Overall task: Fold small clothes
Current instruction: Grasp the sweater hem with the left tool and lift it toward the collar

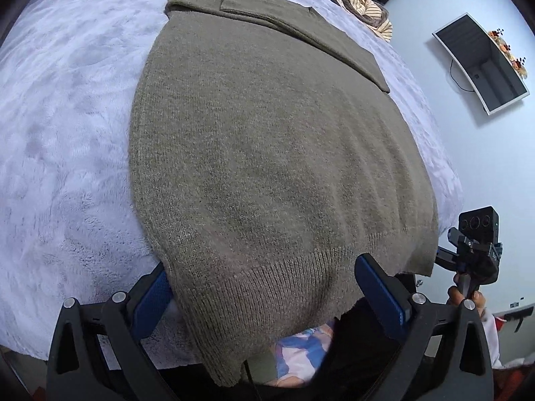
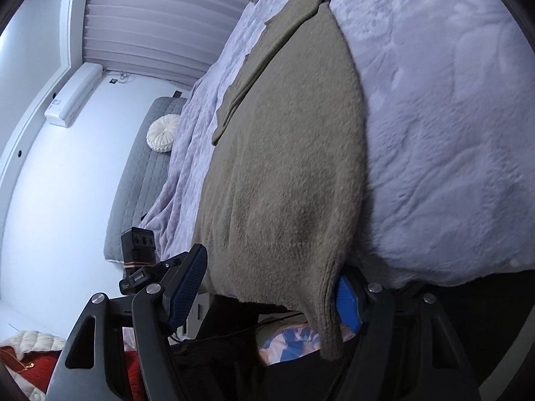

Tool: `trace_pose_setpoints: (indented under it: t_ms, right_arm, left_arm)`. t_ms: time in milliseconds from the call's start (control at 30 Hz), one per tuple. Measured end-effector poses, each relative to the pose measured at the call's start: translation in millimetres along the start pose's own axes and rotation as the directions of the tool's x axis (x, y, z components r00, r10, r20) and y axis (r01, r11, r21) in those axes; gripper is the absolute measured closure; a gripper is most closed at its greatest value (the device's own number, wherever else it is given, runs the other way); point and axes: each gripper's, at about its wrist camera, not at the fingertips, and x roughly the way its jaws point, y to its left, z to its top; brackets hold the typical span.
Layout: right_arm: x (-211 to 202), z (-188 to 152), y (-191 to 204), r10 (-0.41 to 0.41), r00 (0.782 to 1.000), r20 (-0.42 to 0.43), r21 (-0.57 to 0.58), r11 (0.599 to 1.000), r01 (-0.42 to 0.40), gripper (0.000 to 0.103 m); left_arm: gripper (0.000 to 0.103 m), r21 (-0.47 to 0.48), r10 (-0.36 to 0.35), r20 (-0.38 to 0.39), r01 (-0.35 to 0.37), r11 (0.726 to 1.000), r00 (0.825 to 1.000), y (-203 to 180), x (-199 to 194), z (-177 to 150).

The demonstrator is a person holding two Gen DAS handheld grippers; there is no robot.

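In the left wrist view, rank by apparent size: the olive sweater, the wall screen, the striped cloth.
1. Olive sweater, by far.
2. Wall screen.
3. Striped cloth, though distance makes the last two unsure.

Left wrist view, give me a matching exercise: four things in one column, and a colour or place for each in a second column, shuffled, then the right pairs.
Things:
1. sweater
2. blanket
3. screen
4. striped cloth

Descriptions:
A. fixed on the wall, at the right
B. olive-brown knit, hem hanging off the bed's near edge
C. pale lilac and fluffy, lying under the knit
D. crumpled at the bed's far end

Pairs: 1-B, 2-C, 3-A, 4-D
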Motion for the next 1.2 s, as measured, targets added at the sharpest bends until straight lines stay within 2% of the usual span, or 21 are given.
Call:
trace_pose_setpoints:
  t_ms: [33,67,100,133,200,333,467,567,700,867,967,1067,1200]
  right_arm:
    - [4.0,-0.3,1.5,0.016,1.0,-0.004,0.005,1.0,-0.016,0.05]
    - [6.1,-0.5,2.4,0.037,0.999,-0.002,0.012,0.999,-0.037,0.072]
    - [7.2,-0.5,3.5,0.06,0.998,0.004,0.017,0.998,-0.06,0.082]
    - [6.8,0.1,4.9,0.091,0.996,0.015,0.024,0.996,-0.092,0.095]
    - [4.7,2.8,10.7,0.153,0.987,0.041,0.027,0.988,-0.155,0.095]
    - [-0.1,16.3,31.6,0.243,0.968,0.066,-0.004,0.97,-0.243,0.095]
    - [-1.1,43.5,54.9,0.308,0.947,0.093,-0.043,0.951,-0.305,0.095]
    - [3.8,74.7,75.0,0.312,0.945,0.101,-0.091,0.948,-0.303,0.095]
    - [9.7,127.3,97.8,0.282,0.953,0.112,-0.15,0.953,-0.264,0.095]
    - [25.1,203.0,110.5,0.247,0.96,0.131,-0.178,0.959,-0.223,0.095]
    - [41.5,250.8,106.3,0.232,0.961,0.15,-0.154,0.966,-0.209,0.095]
    - [61.5,296.2,89.4,0.208,0.964,0.168,-0.101,0.976,-0.193,0.095]
    - [98.2,343.1,54.8,0.108,0.979,0.171,-0.013,0.994,-0.107,0.095]
  left_arm:
    - [0.045,0.001,-0.01,-0.002,0.01,1.0,1.0,-1.1,-1.4,-0.8]
    - [0.058,0.001,-0.028,-0.013,0.028,1.0,1.0,-0.2,-1.2,-0.8]
    - [0.081,-0.006,-0.055,-0.024,0.055,0.998,0.998,1.1,-1.0,-0.6]
    - [0.088,-0.018,-0.087,-0.028,0.086,0.996,0.996,2.3,-1.5,-0.6]
    - [0.088,-0.041,-0.147,-0.007,0.146,0.988,0.989,4.6,-7.8,0.9]
    - [0.088,-0.054,-0.258,0.084,0.263,0.963,0.963,1.6,-32.4,16.7]
    - [0.088,-0.012,-0.265,0.171,0.271,0.963,0.949,-9.6,-55.3,49.0]
    - [0.088,0.0,-0.24,0.229,0.246,0.969,0.944,-14.7,-65.7,82.3]
    - [0.088,0.004,-0.206,0.295,0.215,0.977,0.933,-18.2,-73.3,137.0]
    - [0.088,-0.016,-0.153,0.347,0.169,0.985,0.925,-10.4,-62.8,214.6]
    - [0.088,-0.026,-0.123,0.359,0.142,0.99,0.925,-7.1,-45.5,259.6]
    - [0.088,-0.025,-0.055,0.359,0.068,0.997,0.932,-0.2,-18.7,297.7]
    - [0.088,-0.026,0.043,0.322,-0.037,0.999,0.946,13.4,27.5,336.1]
